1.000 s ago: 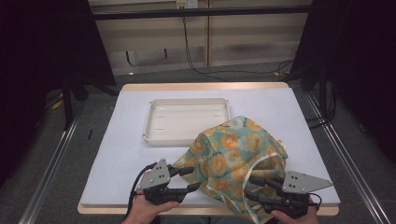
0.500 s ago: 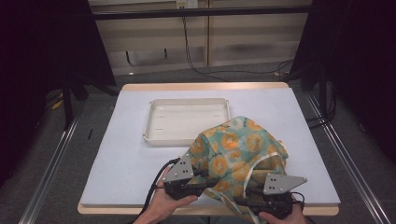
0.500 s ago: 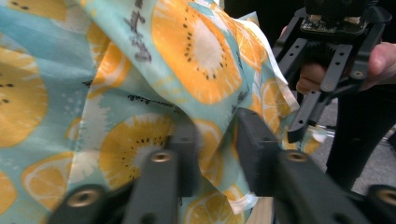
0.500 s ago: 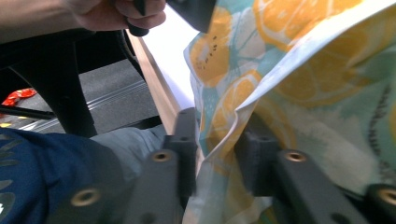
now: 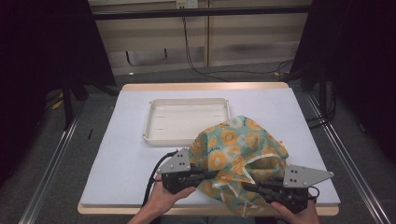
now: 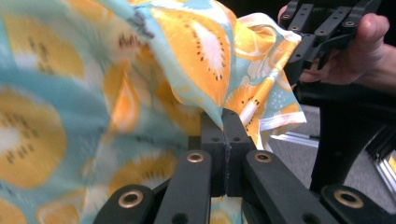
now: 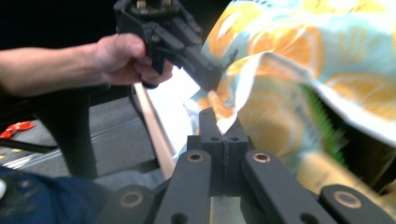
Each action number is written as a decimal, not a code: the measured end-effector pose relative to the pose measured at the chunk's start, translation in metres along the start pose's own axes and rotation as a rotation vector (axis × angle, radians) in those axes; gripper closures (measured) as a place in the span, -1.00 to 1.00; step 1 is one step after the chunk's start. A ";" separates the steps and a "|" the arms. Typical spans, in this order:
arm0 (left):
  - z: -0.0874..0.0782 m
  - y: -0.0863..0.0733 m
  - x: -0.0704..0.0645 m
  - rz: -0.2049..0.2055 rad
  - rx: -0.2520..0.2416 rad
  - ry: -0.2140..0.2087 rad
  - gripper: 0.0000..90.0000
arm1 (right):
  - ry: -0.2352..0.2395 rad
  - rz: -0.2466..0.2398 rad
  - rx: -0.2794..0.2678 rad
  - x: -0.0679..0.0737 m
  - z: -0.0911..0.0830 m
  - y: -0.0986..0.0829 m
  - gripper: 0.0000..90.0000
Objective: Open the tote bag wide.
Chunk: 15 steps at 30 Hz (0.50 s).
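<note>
A teal cloth (image 5: 236,156) printed with orange citrus slices lies bunched on the front right of the white table (image 5: 116,140). My left gripper (image 5: 212,174) is shut on the cloth's near left edge; in the left gripper view its jaws pinch the fabric (image 6: 196,60) together at the left gripper's tip (image 6: 225,116). My right gripper (image 5: 246,187) is shut on the cloth's front edge, which hangs past the table's front. In the right gripper view its tip (image 7: 224,122) clamps a fold of cloth (image 7: 289,56), with the other hand's gripper (image 7: 173,32) close beyond.
A shallow cream tray (image 5: 187,120) sits at the table's middle, its near right corner under the cloth. The table's front edge (image 5: 116,209) runs just below both hands. Black frame posts and floor cables (image 5: 219,70) lie beyond the far edge.
Both grippers drew inward half a second ago, then the right one swung back out to the right. The left stays closer to the middle, and the cloth's front edge is gathered between them.
</note>
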State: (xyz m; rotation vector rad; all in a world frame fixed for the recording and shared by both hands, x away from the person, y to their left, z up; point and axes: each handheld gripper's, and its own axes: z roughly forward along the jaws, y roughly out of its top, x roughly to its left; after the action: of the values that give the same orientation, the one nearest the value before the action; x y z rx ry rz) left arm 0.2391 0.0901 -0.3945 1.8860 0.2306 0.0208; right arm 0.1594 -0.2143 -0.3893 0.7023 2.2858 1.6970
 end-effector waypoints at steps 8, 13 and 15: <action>-0.010 0.022 0.001 0.013 -0.052 0.007 0.92 | -0.029 -0.050 -0.081 -0.017 -0.008 0.038 1.00; -0.021 0.029 0.003 0.031 -0.075 0.012 0.89 | -0.037 -0.062 -0.108 -0.025 -0.011 0.057 1.00; -0.024 0.031 0.004 0.024 -0.099 0.012 0.90 | -0.045 -0.054 -0.111 -0.031 -0.011 0.059 1.00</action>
State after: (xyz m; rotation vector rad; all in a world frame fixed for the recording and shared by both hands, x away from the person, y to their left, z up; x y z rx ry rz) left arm 0.2445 0.1035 -0.3576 1.7906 0.2116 0.0582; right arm 0.1956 -0.2255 -0.3332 0.6429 2.1419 1.7496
